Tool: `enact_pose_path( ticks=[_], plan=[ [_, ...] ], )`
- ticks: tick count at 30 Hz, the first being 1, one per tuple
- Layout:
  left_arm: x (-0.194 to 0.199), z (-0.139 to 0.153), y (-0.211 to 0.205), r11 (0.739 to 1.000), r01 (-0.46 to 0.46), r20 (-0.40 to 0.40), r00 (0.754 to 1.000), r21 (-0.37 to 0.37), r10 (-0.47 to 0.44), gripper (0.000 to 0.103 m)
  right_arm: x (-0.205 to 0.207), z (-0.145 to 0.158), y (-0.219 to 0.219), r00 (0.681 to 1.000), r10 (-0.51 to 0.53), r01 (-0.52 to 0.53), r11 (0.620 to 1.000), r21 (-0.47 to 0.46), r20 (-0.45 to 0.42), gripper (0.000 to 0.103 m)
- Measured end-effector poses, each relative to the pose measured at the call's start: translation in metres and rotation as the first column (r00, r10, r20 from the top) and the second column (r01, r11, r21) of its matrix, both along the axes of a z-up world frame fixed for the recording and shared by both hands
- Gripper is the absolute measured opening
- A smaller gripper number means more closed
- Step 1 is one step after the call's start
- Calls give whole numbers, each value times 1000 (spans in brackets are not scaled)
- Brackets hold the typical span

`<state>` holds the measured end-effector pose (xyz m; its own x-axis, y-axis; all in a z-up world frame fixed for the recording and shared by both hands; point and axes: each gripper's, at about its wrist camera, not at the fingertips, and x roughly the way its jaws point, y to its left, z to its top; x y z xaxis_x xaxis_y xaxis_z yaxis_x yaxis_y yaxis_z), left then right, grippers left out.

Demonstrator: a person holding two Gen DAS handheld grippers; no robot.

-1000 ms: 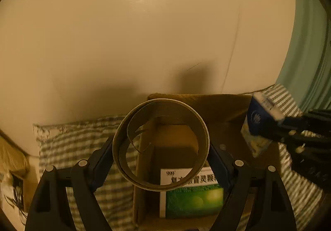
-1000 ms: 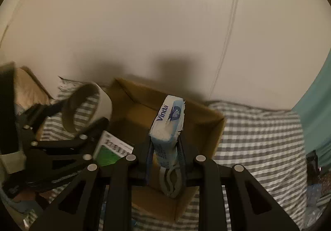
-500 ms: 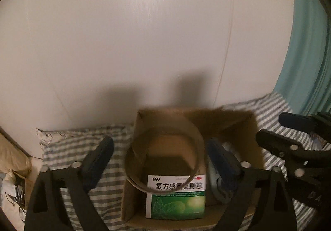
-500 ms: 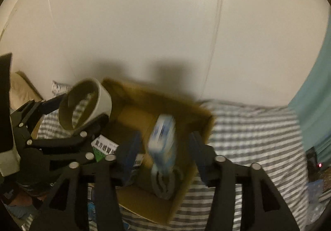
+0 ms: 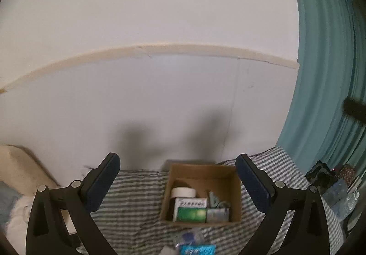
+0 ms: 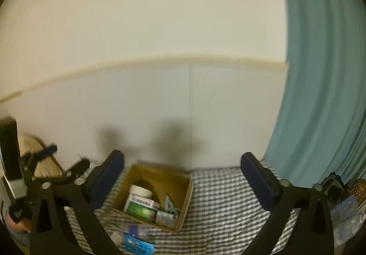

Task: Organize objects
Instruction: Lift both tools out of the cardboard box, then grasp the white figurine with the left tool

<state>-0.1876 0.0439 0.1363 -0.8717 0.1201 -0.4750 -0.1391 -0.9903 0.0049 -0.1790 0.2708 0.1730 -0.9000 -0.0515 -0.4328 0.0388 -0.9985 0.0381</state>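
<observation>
Both grippers hang above the cardboard box (image 5: 201, 195) on the striped bed, w/ nothing in them: left gripper (image 5: 178, 181) spread wide, right gripper (image 6: 182, 178) spread wide too. Inside the box: tape roll (image 5: 183, 192) at the back, green medicine box (image 5: 191, 209) in front of it, tissue pack (image 5: 217, 214) at its right. Prob packed tight so all fit. A blue packet (image 5: 197, 250) lies on the bed outside the box front, likely next

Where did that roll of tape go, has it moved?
Yes. A second ago the left fingers held it above the cardboard box; now the tape roll sits inside the box, at its back left.
</observation>
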Motion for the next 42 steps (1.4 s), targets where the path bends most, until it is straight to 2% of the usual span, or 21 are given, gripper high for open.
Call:
enact_pose_path(
  ticks=[4,9,13,17,22,25,27,30,33,37,42],
  plan=[
    [38,15,-21,1000,-26,-23,999,-6,26,103,55,30,4,998,-7,7,1000,-1,-68,103],
    [88,7,-51,997,-72,-21,997,15,73,103,98,27,-9,997,8,-4,998,58,-71,103],
    [110,-23,-55,994,-110,-28,994,-28,109,103,123,-7,-13,999,15,-12,996,87,-39,103],
    [127,-68,-54,990,-127,7,992,-55,128,103,136,-52,-23,999,32,-34,992,119,22,103],
    [137,-124,-53,987,-140,80,986,-79,146,103,135,-137,-44,987,57,-78,987,140,153,103],
    [137,-158,-53,990,-136,167,976,-46,142,103,122,-187,-50,967,59,-91,988,122,248,103],
    [133,-181,-49,989,-137,217,965,-64,148,103,119,-207,-53,951,58,-96,989,112,303,103],
    [125,-208,-44,988,-128,263,954,-85,146,103,112,-228,-59,931,67,-112,988,106,359,103],
    [111,-227,-41,983,-134,281,946,-122,164,103,108,-238,-63,925,75,-123,987,106,373,103],
    [92,-257,-44,979,-159,312,930,-128,192,103,98,-248,-66,925,77,-126,986,109,372,103],
    [72,-299,-44,979,-164,381,903,-123,200,103,78,-272,-66,913,94,-127,990,56,397,103]
  ],
)
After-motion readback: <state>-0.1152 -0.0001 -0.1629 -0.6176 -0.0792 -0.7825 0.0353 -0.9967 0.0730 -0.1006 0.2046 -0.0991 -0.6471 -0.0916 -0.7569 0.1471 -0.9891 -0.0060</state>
